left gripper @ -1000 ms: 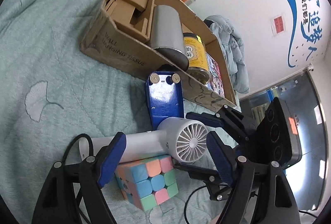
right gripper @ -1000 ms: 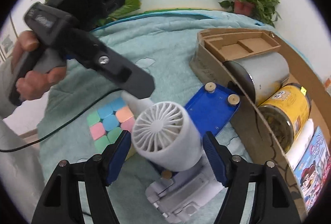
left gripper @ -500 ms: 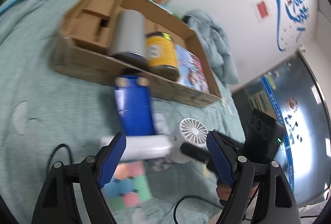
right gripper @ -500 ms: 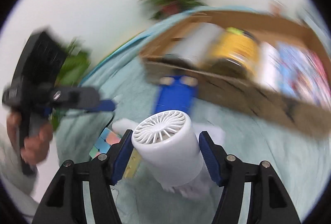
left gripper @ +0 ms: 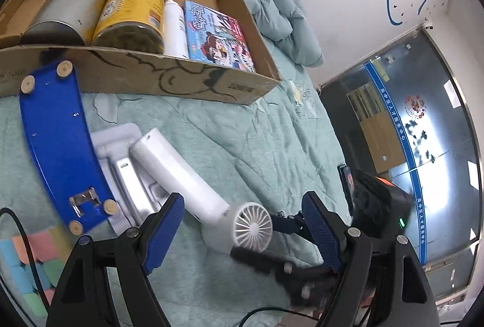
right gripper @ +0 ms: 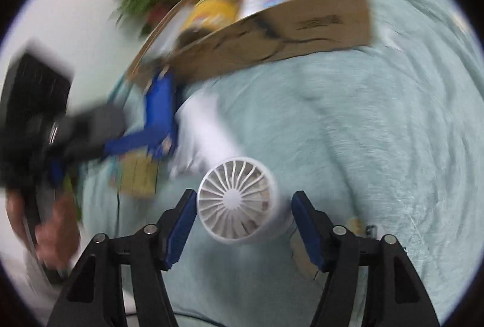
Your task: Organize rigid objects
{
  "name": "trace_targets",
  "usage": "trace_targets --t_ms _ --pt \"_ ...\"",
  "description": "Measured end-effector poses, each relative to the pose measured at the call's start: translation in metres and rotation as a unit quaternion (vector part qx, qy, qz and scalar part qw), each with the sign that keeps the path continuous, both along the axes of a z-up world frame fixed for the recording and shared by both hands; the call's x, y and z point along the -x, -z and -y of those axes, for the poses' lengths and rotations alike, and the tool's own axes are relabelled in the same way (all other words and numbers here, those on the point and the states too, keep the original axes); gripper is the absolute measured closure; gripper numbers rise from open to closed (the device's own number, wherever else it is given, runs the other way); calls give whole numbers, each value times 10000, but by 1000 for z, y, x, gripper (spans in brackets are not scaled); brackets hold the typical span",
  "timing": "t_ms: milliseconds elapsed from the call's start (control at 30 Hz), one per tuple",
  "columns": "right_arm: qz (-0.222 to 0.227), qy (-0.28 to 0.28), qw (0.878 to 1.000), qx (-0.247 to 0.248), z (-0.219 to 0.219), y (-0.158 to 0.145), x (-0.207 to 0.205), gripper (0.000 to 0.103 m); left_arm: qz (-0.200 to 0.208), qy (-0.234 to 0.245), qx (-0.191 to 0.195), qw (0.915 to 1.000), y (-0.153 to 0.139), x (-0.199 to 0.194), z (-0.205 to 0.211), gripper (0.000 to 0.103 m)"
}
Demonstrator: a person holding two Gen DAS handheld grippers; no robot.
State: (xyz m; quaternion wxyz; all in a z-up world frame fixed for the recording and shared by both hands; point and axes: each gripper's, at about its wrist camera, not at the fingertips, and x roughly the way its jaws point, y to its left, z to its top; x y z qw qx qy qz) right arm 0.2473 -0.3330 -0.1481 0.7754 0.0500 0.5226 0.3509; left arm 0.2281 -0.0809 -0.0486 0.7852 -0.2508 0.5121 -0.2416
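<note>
- The step in hand looks like carrying the dryer (left gripper: 193, 185) to the box (left gripper: 181, 79); the pick-up seems done and the placing is not yet done.
- The right gripper (right gripper: 244, 195) grips the dryer's round head, a pad against each side. Its jaws have just been opening a little with the head between them, so the hold may be light.
- The dryer's fan grille faces the right wrist camera. Its handle points away towards the box and lies over a grey holder (left gripper: 121, 145) on the bedspread (left gripper: 242, 130). Whether the handle rests on the holder or hangs just above it cannot be told.
- The left gripper (left gripper: 242, 203) is released and holds nothing; it hovers near the dryer's head.
- The box already holds a cylinder (left gripper: 69, 6), a jar (left gripper: 133, 15), a bottle (left gripper: 174, 24) and a book (left gripper: 217, 37), side by side.
- A blue board (left gripper: 57, 139) leans at the box's front wall, and a cube (left gripper: 24, 254) lies nearby; both are outside the box.
- The next move probably calls for a firmer squeeze, then a lift over the front wall.
- The floor of the box looks nearly full, so the dryer may have to lie on the book.
- The long handle could catch the wall or knock the bottle, so it should go in parallel to the other things.
</note>
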Motion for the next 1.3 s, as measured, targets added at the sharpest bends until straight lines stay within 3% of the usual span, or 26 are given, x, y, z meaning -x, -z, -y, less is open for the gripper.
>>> trace_targets --t_ms 167,300,333,367,467,533,600,700,833,967,1067,1100,1167,1233,1300 --pt "1317 -727 9874 485 -6 -25 18 33 -161 -102 -47 9998 11 2 6 24" --pt "1472 -786 9854 345 -13 -22 13 35 -272 -172 -91 9994 20 -7 10 25" --pt "1440 -715 9863 382 -16 -19 8 50 -280 -165 -106 9994 21 -10 10 25" --pt "1397 -628 9871 463 -20 -16 2 49 -290 -170 -119 9994 22 -11 11 25" --pt "922 -193 9956 1 -7 -8 -12 50 -354 -185 -126 9991 25 -15 13 26" --pt "307 233 9972 -647 12 1 -26 79 -377 -183 -153 9990 26 -19 16 26" --pt "-395 615 9895 -1250 33 15 -40 77 -379 -154 -207 9990 26 -25 21 26" --pt "173 962 9934 -604 47 9 -39 45 -361 8 -267 9990 27 -36 35 27" --pt "929 440 9942 -329 40 -13 -18 34 -421 161 -220 9987 35 -51 48 35" --pt "1635 -453 9855 20 7 -24 13 33 -614 347 113 9974 43 -59 59 38" --pt "1818 -444 9819 287 -7 -18 20 33 -568 322 111 9978 41 -56 57 38" --pt "1807 -367 9820 418 -13 -13 16 35 -556 285 143 9979 40 -54 54 38" --pt "1730 -333 9837 350 -17 -8 12 47 -525 157 132 9984 36 -49 43 38" --pt "1564 -244 9873 135 -14 -6 7 48 -507 49 20 9987 34 -47 36 35" --pt "967 45 9944 -414 0 -2 -9 48 -491 -44 -7 9988 33 -47 30 34"
